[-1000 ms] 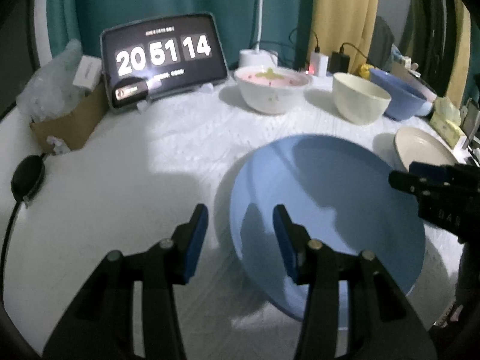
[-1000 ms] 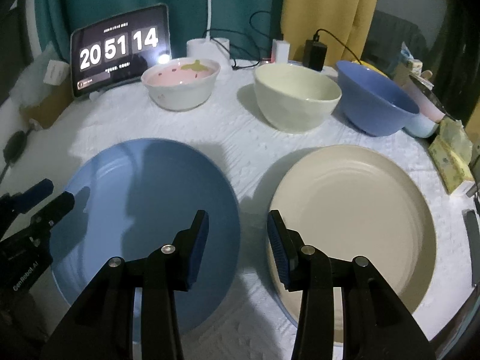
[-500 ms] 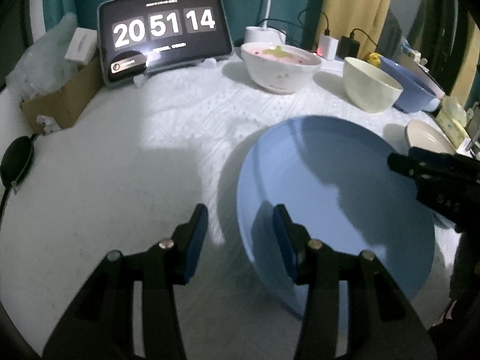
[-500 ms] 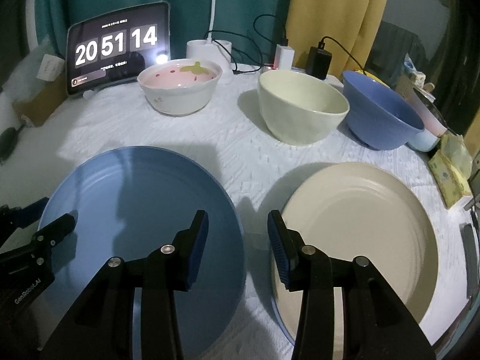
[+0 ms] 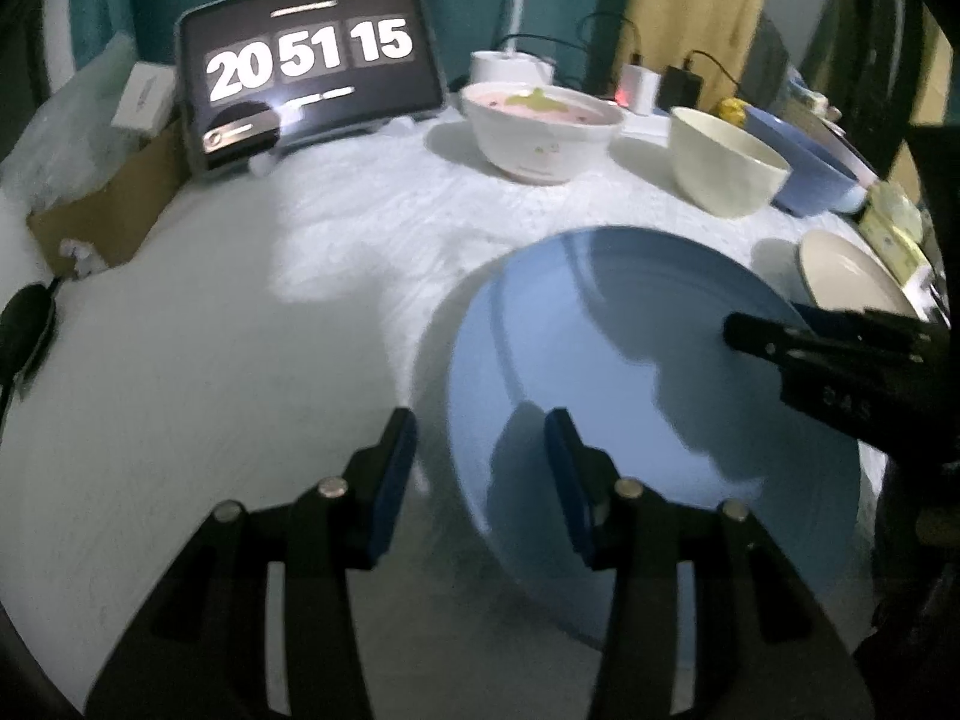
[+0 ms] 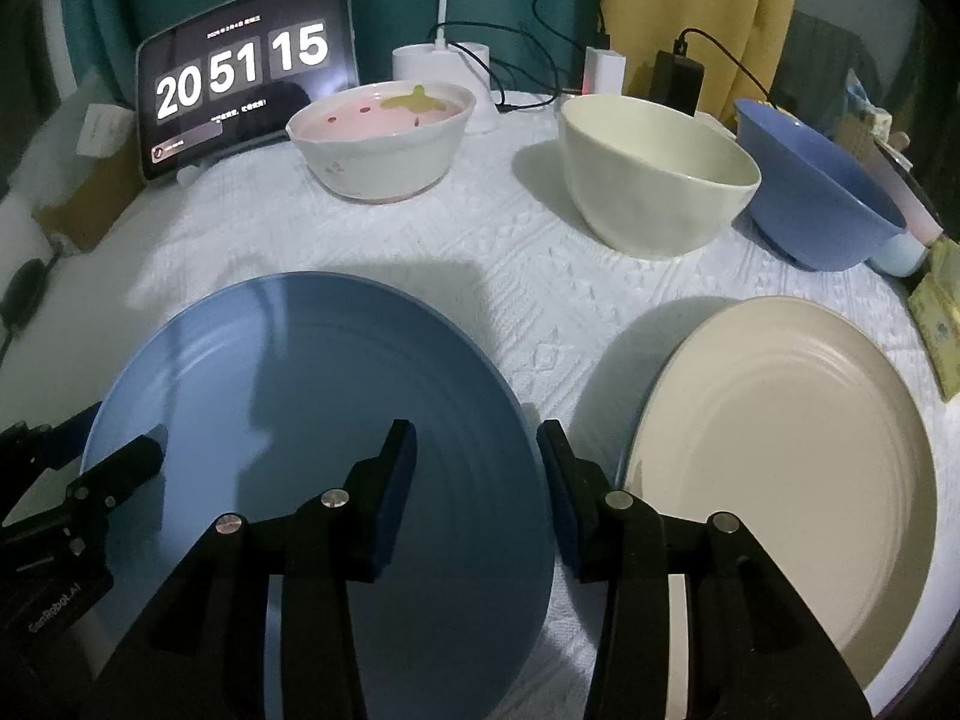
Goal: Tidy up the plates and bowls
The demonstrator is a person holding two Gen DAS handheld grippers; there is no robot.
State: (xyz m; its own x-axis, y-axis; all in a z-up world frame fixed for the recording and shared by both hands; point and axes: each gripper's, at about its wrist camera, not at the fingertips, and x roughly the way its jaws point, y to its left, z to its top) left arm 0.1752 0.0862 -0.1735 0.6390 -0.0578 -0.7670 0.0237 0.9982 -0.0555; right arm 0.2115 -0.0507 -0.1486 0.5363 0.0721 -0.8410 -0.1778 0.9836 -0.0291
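- The left gripper (image 5: 480, 450) points down at the white cloth (image 5: 270, 360); its jaws stand spread with nothing pinched between them.
- The left rim of the blue plate (image 5: 630, 372) lies in the gap between the left gripper's fingers; one finger is over the cloth, the other over the plate. Whether either pad touches the rim cannot be told.
- The right gripper (image 6: 474, 456) also stands spread and holds nothing. Its left finger hangs over the blue plate (image 6: 324, 396), its right finger over the strip of cloth (image 6: 540, 360) between the two plates.
- The cream plate (image 6: 792, 456) lies just right of the right gripper, flat on the cloth, apart from the blue plate.
- In the left wrist view the right gripper (image 5: 774, 333) reaches in from the right over the blue plate's far side; in the right wrist view the left gripper (image 6: 114, 450) comes in from the left at the plate's left edge.
- Beyond the right gripper three bowls stand in a row: a white bowl (image 6: 384, 144) with a pink inside ahead to the left, a cream bowl (image 6: 654, 174) ahead to the right, a blue bowl (image 6: 816, 192) further right, near the cream one.
- Behind the white bowl, to the left, a tablet (image 6: 246, 72) leans upright and shows a clock.
- Chargers (image 6: 606, 69) and cables sit behind the bowls.
- Far left of the left gripper are a cardboard box (image 5: 114, 210) and a black round thing (image 5: 27, 324) at the cloth's edge.
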